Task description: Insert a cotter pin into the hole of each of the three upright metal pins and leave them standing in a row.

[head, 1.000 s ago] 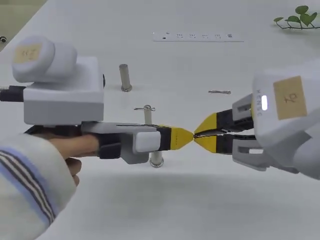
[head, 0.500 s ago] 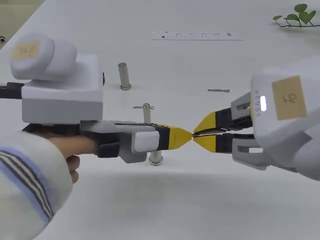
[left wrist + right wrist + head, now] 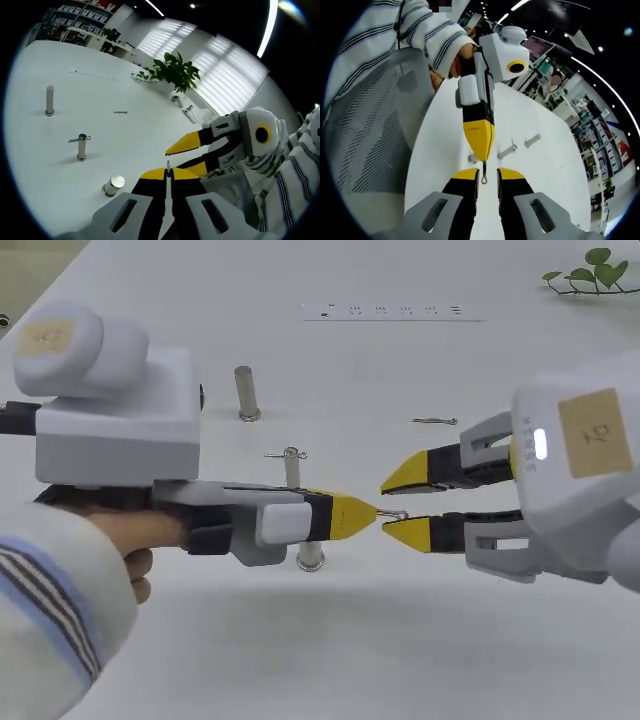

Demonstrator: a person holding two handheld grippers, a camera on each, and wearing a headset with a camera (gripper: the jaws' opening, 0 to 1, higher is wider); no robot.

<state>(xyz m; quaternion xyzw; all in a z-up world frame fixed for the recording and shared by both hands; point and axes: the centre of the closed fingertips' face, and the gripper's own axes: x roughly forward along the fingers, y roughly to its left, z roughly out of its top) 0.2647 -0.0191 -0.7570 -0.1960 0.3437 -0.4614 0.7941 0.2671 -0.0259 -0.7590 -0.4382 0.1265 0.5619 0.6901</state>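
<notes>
the left claw (image 3: 362, 516), yellow wedge tips pinched shut, grips a thin wire cotter pin (image 3: 393, 515) above the smooth white bench (image 3: 330, 650), its looped end between the parted tips of the right claw (image 3: 403, 504). the left gripper view shows three round steel posts: a bare far pin (image 3: 49, 100), a middle pin (image 3: 81, 149) crossed by a fitted cotter (image 3: 79, 139), and a near pin (image 3: 113, 184), which is half hidden in the head view.

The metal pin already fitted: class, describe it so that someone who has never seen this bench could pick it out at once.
On the white table, three upright metal pins stand in a row running away from the viewer. Take the middle pin. It alone has a cotter pin through its top; the far pin and the near pin are bare.
</notes>
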